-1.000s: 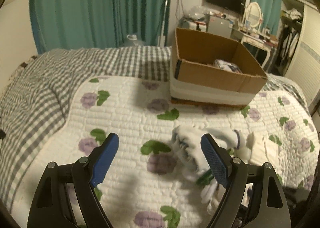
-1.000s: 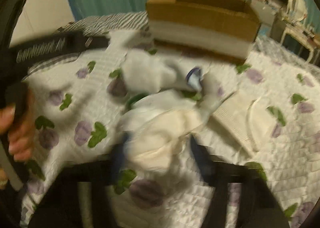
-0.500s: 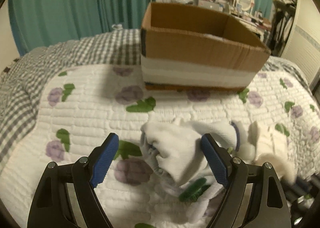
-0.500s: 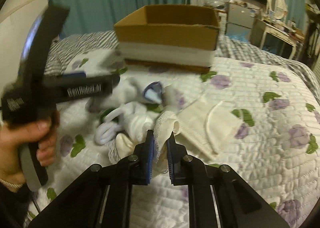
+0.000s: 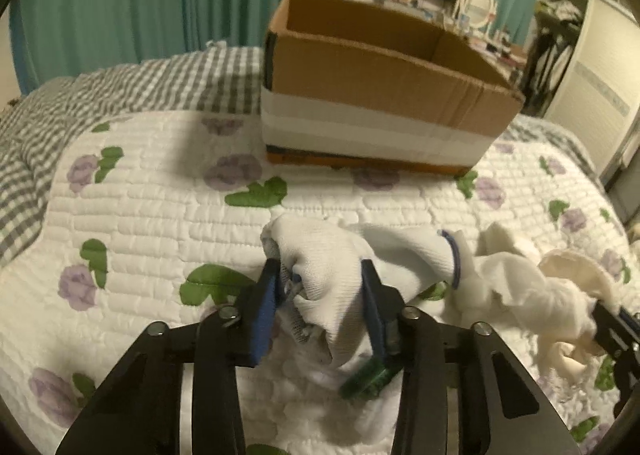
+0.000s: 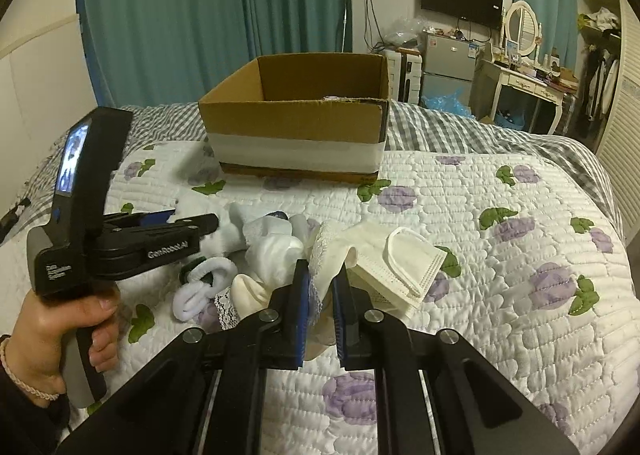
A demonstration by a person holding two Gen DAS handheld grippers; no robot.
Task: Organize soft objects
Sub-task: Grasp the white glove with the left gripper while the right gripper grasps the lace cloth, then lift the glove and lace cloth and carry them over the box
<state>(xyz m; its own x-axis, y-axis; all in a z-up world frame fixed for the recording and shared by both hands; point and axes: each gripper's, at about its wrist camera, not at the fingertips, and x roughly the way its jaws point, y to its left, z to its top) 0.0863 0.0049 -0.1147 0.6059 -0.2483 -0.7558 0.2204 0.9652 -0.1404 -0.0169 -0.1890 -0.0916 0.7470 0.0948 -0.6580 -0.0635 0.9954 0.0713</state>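
the left gripper (image 5: pixel 320 295), at lower centre of its own view, is closing its jaws on a white glove (image 5: pixel 328 255), with the blue pads already pressing the fabric from both sides. the right gripper (image 6: pixel 322 295), lower centre of its view, is clamped nearly flat on a cream lace-edged cloth (image 6: pixel 328 255) (a thin fold only). the remaining pile of soft items (image 6: pixel 248 255) lies mid-frame on the floral quilt (image 6: pixel 500 255). the cardboard box (image 6: pixel 296 123) stands beyond it, upper centre, apart from the pile.
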